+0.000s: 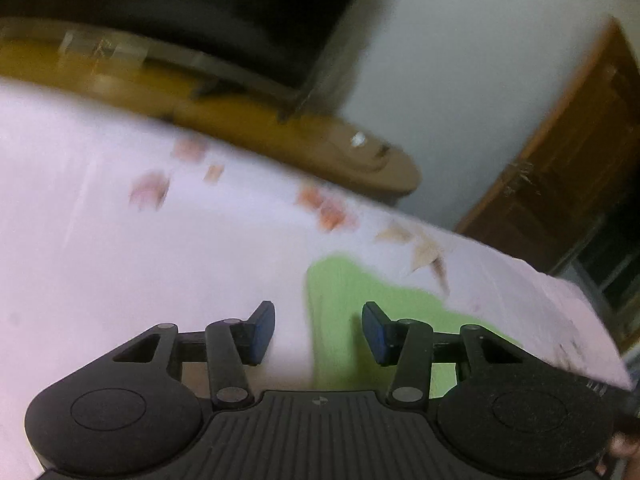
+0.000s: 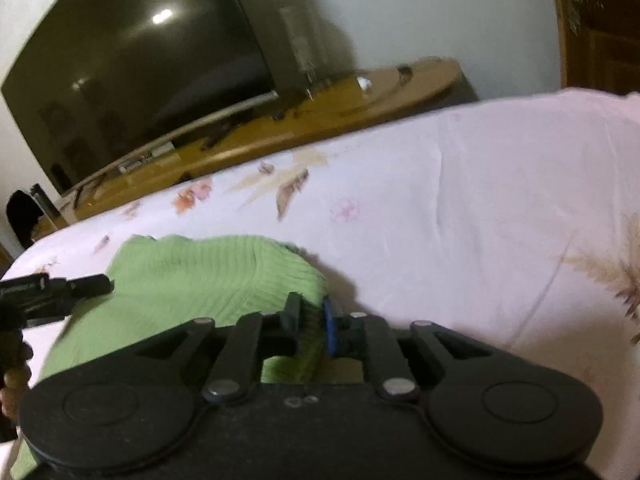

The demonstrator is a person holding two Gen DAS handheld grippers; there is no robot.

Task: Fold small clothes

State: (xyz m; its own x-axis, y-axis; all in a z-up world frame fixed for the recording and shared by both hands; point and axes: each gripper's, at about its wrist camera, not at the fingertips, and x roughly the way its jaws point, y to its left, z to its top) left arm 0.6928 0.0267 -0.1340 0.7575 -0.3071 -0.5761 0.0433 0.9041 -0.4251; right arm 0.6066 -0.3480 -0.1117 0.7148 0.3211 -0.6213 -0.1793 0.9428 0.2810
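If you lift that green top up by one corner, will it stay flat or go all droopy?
Probably droopy. The green top is a ribbed knit that already bunches into soft folds where the right gripper pinches it. It likely weighs little, since one small pinch gathers it. It shouldn't slide much on the bedsheet. The left gripper is open above it.

Green ribbed garment (image 2: 208, 276); pale pink floral bedsheet (image 2: 460, 208)

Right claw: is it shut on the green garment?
Shut. In the right wrist view, the right claw pinches a bunched edge of the green garment between its fingers.
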